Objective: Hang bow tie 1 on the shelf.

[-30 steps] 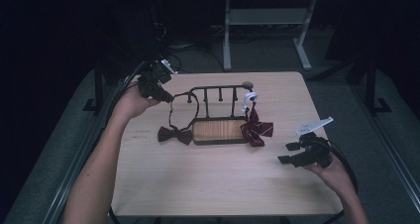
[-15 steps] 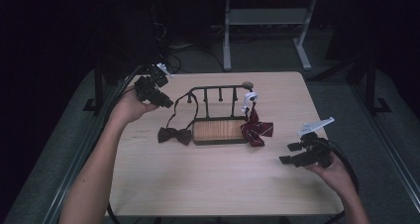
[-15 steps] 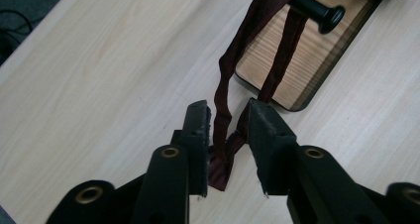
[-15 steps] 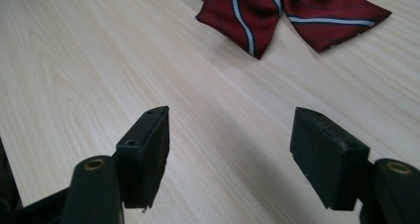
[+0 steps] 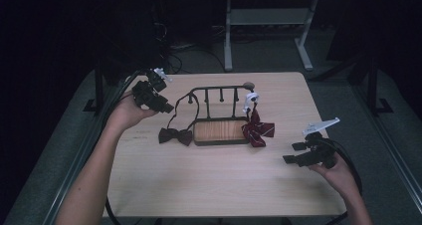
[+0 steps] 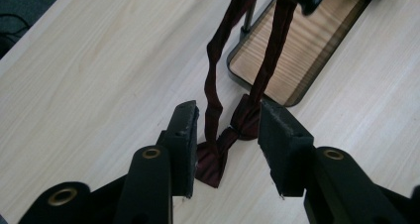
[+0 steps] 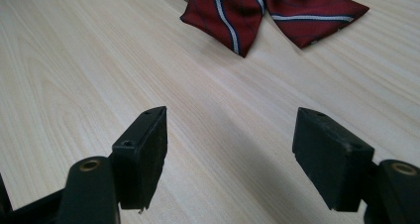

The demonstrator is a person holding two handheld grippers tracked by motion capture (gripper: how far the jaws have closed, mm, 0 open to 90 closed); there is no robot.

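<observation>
A black rack with a wooden base [image 5: 221, 131] stands mid-table. A dark maroon bow tie [image 5: 175, 135] lies to its left, and its strap [image 5: 181, 105] loops over the rack's left peg. A red striped bow tie [image 5: 258, 130] rests against the rack's right end under a white clip [image 5: 251, 99]. My left gripper [image 5: 166, 107] hovers left of the rack, open. Past its jaws [image 6: 229, 135], the maroon bow tie [image 6: 213, 159] and strap [image 6: 214, 70] lie lower down, untouched. My right gripper [image 5: 293, 153] is open, low over the table at the right; the striped tie [image 7: 267, 11] lies beyond its jaws [image 7: 230, 144].
The table's right edge [image 5: 318, 135] runs close behind the right hand. A grey floor mat surrounds the table, and a metal frame stand [image 5: 263, 26] sits beyond the far edge. Bare light wood [image 5: 219, 180] spreads between the rack and the near edge.
The left gripper has sunk slightly beside the rack's left end. The right gripper and both bow ties have stayed where they were.
</observation>
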